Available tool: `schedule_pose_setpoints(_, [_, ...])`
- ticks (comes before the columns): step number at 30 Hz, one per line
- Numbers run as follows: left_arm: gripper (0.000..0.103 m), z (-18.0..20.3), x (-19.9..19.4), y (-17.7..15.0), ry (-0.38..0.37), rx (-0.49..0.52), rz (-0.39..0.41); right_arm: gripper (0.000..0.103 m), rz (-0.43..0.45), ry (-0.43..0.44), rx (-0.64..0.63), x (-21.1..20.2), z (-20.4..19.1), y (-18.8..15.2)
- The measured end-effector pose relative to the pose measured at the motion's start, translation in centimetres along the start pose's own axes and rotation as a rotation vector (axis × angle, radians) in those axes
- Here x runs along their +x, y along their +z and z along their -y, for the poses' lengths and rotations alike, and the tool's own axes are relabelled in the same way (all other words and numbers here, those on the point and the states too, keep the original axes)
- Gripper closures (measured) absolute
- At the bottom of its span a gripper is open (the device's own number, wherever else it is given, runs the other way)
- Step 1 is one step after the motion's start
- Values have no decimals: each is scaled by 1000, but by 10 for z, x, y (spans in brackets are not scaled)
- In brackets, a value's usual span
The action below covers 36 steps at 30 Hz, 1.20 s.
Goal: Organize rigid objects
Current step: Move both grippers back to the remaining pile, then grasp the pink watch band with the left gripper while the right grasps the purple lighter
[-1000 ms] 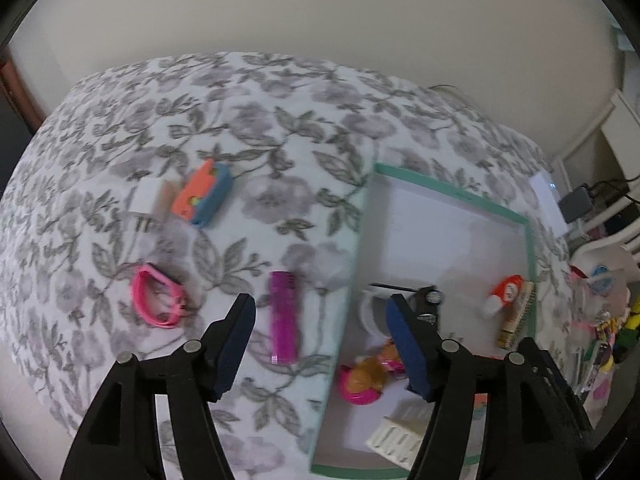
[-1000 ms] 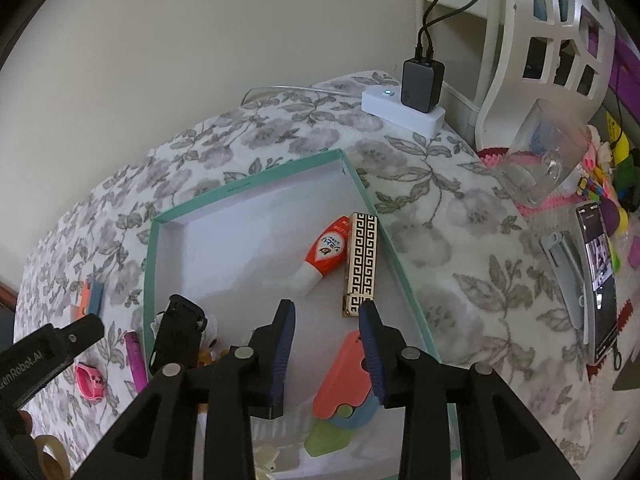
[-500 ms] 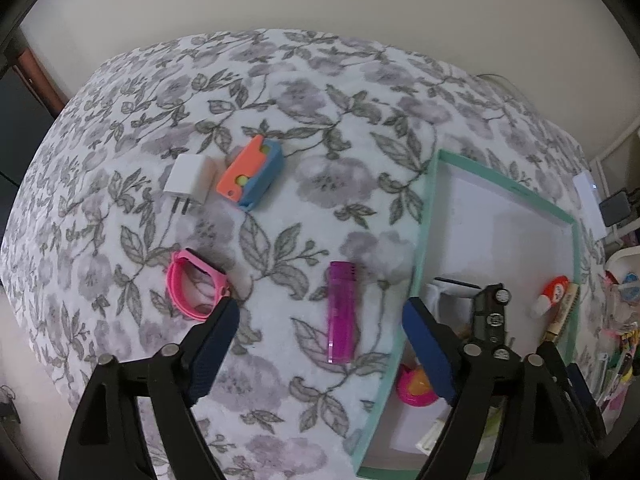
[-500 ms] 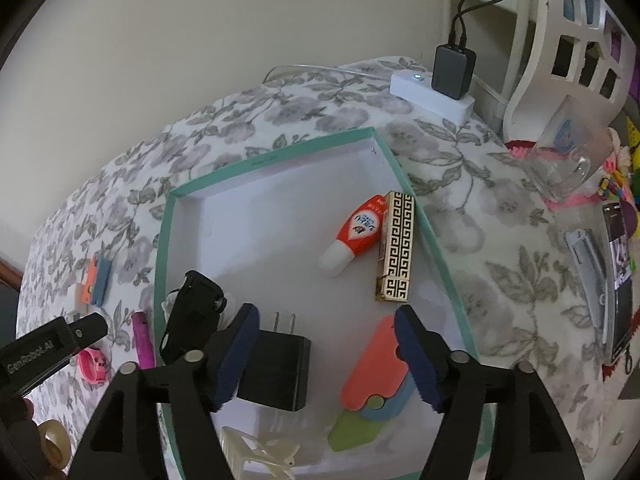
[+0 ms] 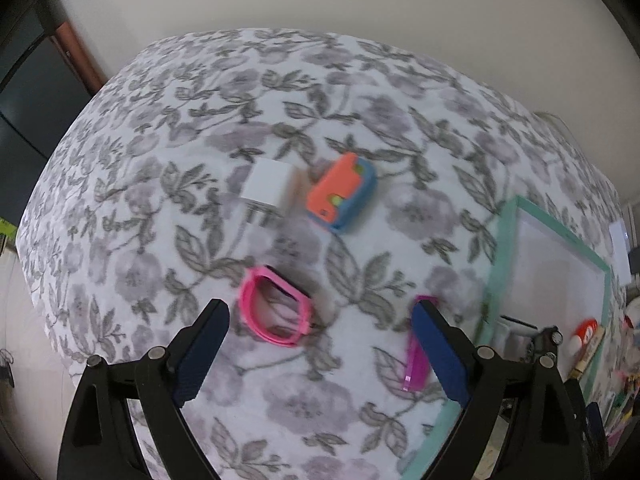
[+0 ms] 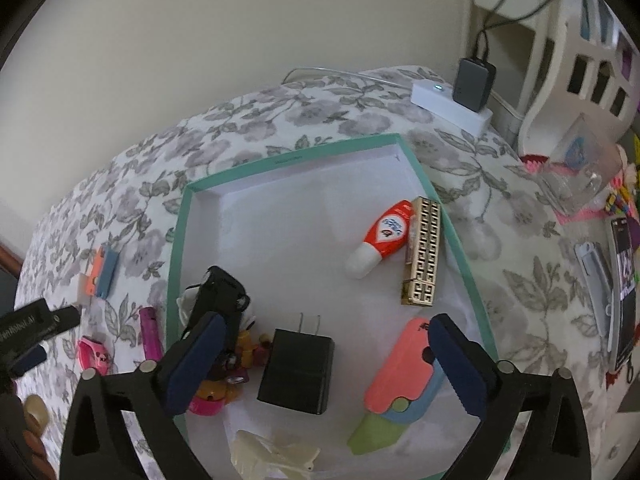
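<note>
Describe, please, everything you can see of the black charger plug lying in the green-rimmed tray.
The black charger plug is a squarish block with a matte, plastic-looking shell and two thin metal prongs pointing toward the far side of the tray. It lies flat on the tray's white floor, near the front, between the open fingers of the right gripper, which does not touch it. Small pink and yellow items sit close to its left; whether they touch it is unclear. Nothing rests on it.
</note>
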<state>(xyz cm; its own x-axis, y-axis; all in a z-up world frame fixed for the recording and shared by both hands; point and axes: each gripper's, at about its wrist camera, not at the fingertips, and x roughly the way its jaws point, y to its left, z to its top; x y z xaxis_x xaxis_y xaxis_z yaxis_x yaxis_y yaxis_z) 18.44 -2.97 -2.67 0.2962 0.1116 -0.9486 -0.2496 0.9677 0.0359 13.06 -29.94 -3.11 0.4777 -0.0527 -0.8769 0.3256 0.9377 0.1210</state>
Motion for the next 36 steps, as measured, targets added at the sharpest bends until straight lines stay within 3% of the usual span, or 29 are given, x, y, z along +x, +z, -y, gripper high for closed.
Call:
schedule_pose_setpoints(15, [10, -76, 0, 21, 11, -151, 16, 0, 118, 84, -148, -37, -83, 19])
schedule_pose_setpoints(28, [10, -114, 24, 24, -4, -240, -35, 0, 52, 149, -285, -10, -154, 9])
schedule_pose_setpoints(30, [10, -113, 29, 24, -6, -238, -48, 2, 28, 157, -293, -2, -160, 7])
schedule_pose_setpoints(36, [10, -110, 44, 21, -10, -220, -91, 22, -32, 168, -312, 18, -172, 0])
